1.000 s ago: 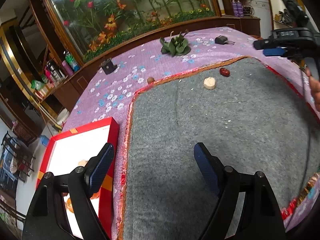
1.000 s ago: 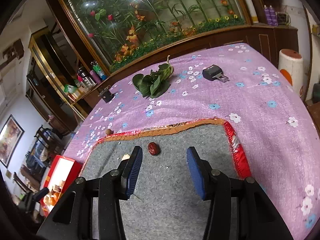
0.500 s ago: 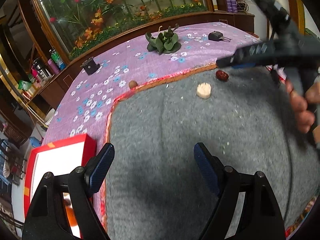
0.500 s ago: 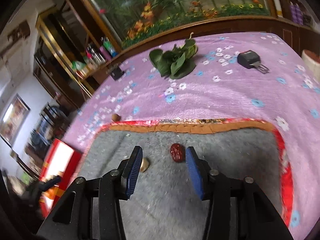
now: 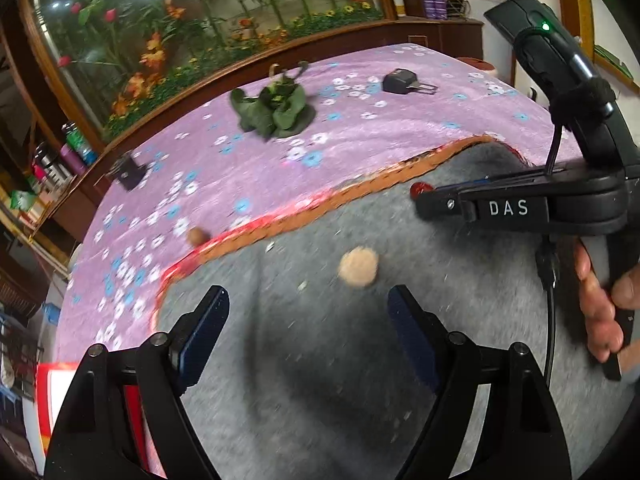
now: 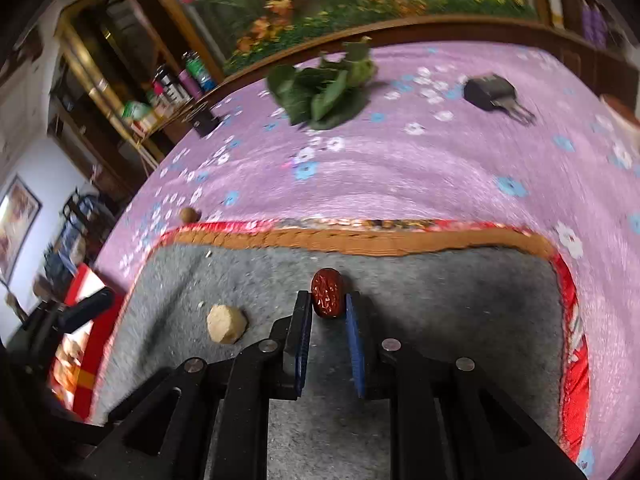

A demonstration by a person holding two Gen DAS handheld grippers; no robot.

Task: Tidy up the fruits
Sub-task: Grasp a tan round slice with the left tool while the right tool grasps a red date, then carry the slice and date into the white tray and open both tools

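My right gripper (image 6: 328, 304) is shut on a red date (image 6: 328, 292) that rests on the grey mat (image 6: 440, 312); the date also shows in the left wrist view (image 5: 420, 189) at the right gripper's tip. A pale round fruit piece (image 6: 226, 323) lies on the mat to its left and shows in the left wrist view (image 5: 358, 267). My left gripper (image 5: 306, 318) is open and empty, just short of that piece. A small brown nut (image 5: 198, 235) lies on the purple cloth (image 5: 240, 168) beyond the mat's edge. A red box (image 6: 78, 344) stands at the far left.
A bunch of green leaves (image 5: 274, 110) and a black clip (image 5: 402, 82) lie on the floral cloth at the back. A small black block (image 5: 128, 172) sits at the back left. A wooden ledge with flowers runs behind the table.
My right gripper has moved forward and closed on the red date. My left gripper has moved forward and to the right, nearer the pale piece, and the red box has slid out of its view.
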